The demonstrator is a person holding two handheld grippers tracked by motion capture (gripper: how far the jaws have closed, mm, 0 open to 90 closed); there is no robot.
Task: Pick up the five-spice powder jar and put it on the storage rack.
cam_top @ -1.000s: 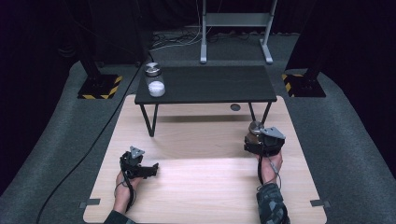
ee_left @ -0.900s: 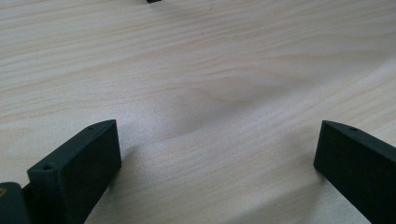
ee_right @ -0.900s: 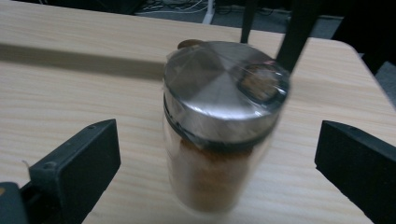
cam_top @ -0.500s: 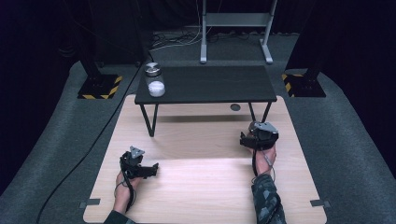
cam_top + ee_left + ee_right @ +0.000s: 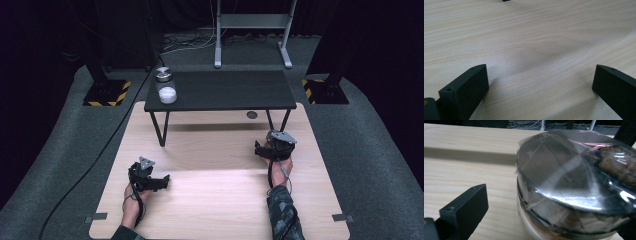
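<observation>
Pale wood floor panel (image 5: 215, 200), ringed by grey carpet and dark surroundings. Nearest, at the left: left gripper (image 5: 161, 182) in the person's left hand (image 5: 131, 200), low over the panel, jaws spread wide with nothing between them (bare wood grain across the left gripper view (image 5: 534, 50)). Slightly farther, at the right: right gripper (image 5: 260, 150) in the right hand (image 5: 284, 167), camouflage sleeve (image 5: 281, 215) behind it. Close before the right gripper: wrapped jar (image 5: 574, 187) standing on the panel, crinkled clear film over its dark lid, brown contents at the base (left jaw beside the jar and apart from it; other jaw hidden at the jar's far edge, so contact cannot be told). Jaws parted about the jar's width. Beyond: black low table (image 5: 225, 92) with a glass jar (image 5: 165, 86) of white contents at its left end. Farthest: grey metal stand (image 5: 252, 30) and cables.
</observation>
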